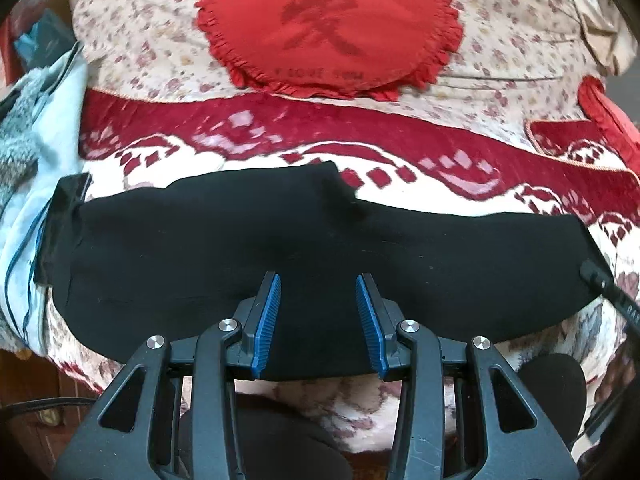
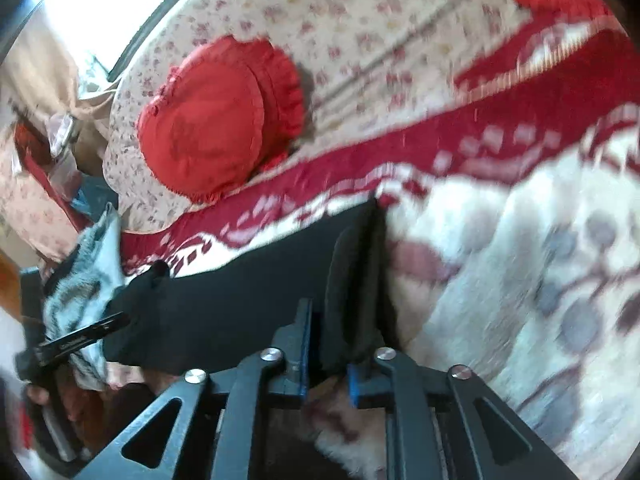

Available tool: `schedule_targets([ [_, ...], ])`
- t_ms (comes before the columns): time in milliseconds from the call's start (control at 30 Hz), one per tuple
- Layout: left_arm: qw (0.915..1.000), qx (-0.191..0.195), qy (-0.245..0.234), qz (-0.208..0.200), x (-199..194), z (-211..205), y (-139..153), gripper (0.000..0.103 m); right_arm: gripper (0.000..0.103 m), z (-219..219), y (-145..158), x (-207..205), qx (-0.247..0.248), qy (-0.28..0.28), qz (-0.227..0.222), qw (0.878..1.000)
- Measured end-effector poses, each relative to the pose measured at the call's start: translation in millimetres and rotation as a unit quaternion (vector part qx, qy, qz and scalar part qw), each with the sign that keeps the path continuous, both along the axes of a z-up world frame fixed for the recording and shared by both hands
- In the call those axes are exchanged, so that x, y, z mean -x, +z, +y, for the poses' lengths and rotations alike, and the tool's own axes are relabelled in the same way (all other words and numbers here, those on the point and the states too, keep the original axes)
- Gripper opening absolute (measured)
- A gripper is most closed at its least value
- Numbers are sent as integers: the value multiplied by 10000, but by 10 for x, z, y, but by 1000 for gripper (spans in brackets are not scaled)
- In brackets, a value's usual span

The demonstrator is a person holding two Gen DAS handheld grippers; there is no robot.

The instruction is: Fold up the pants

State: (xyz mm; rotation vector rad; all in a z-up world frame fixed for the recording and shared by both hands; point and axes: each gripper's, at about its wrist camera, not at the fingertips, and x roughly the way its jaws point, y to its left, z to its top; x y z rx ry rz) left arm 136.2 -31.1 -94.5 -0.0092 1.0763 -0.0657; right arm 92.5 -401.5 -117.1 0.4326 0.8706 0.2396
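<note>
Black pants (image 1: 280, 256) lie flat across a red and white patterned blanket (image 1: 460, 176) on a bed, folded lengthwise into one long band. My left gripper (image 1: 319, 280) is open, its blue pads (image 1: 268, 320) spread above the near edge of the pants, holding nothing. In the right wrist view my right gripper (image 2: 340, 320) is closed on the right end of the pants (image 2: 248, 292), with a fold of black cloth bunched between its fingers and lifted off the blanket. The tip of the right gripper (image 1: 596, 276) shows at the pants' right end in the left wrist view.
A round red frilled cushion (image 1: 328, 28) lies on a floral quilt (image 1: 520, 40) behind the pants. A grey furry cloth (image 1: 20, 128) and pale blue fabric (image 1: 60, 112) sit at the bed's left side. The left gripper (image 2: 80, 340) shows at the left in the right wrist view.
</note>
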Motion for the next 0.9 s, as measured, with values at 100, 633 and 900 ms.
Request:
schedule_targets([
  [100,10000,33,-54,45,-15,-75,-19,39,14,-41,15,-59,359,-68,129,9992],
  [633,9990,11,-376,221,-74,-417,-206,39,15,351,347,90,789,647,-378,9941],
  [900,9985,-54,-389,386,-152,-454,-367,49,15,178,-111,-42,668,407,134,9968],
])
